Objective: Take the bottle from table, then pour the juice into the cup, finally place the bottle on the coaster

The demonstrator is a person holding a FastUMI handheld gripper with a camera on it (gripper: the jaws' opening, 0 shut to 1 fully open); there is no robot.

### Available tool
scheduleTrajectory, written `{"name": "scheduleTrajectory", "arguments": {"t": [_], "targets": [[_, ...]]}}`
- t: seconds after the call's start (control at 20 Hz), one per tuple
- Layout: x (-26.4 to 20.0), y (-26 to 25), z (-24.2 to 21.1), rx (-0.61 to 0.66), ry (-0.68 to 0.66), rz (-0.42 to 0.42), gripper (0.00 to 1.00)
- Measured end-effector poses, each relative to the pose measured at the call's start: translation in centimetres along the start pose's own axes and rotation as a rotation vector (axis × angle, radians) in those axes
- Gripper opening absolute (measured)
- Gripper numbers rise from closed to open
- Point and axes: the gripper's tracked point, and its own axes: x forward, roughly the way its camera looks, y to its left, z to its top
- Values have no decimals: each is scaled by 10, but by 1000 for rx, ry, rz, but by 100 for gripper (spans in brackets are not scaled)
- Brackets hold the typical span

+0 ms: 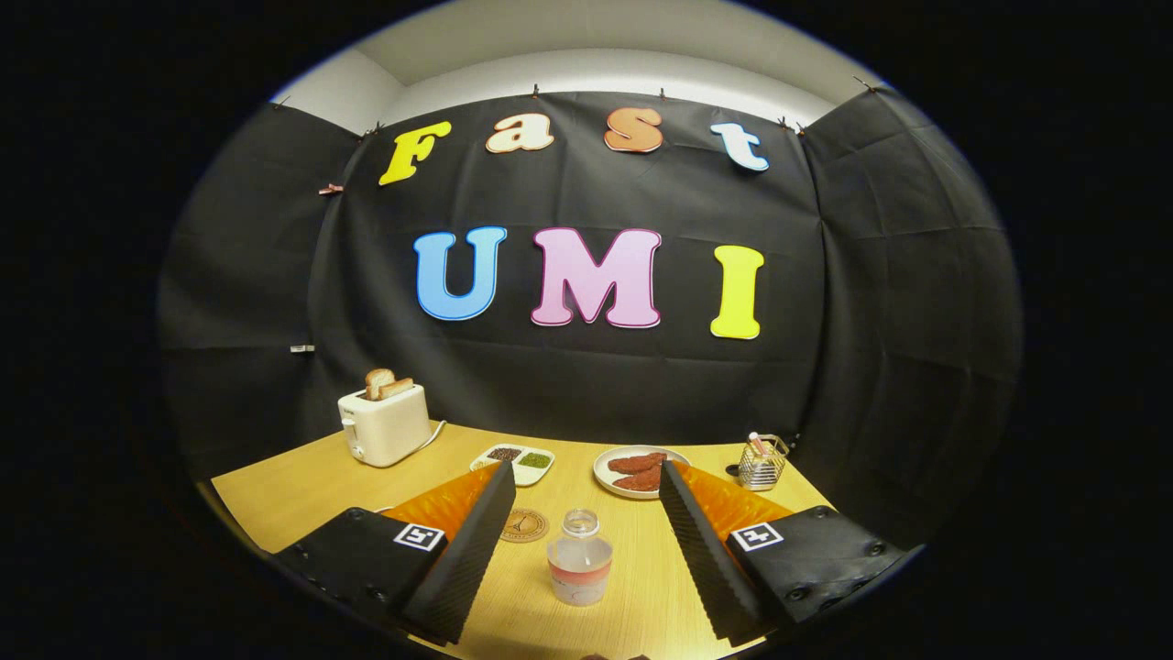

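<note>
A small clear bottle (579, 559) with a red band and no cap stands upright on the wooden table (293, 490), between my two fingers and a little below their tips. My gripper (586, 472) is open wide, and neither ribbed black finger touches the bottle. A round brown coaster (524, 525) lies flat just left of the bottle, close to the inner face of the left finger (472, 541). The right finger (701, 550) stands well apart from the bottle. No cup can be made out.
A white toaster (385, 423) with bread in it stands at the back left. Beyond the fingertips lie a white divided dish (519, 461) and a plate (639, 471) of reddish food. A small wire basket (762, 461) sits at the back right.
</note>
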Motion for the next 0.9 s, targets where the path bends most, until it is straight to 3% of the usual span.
{"name": "scheduleTrajectory", "arguments": {"t": [0.9], "targets": [[54, 3, -114, -30, 139, 38, 98]]}}
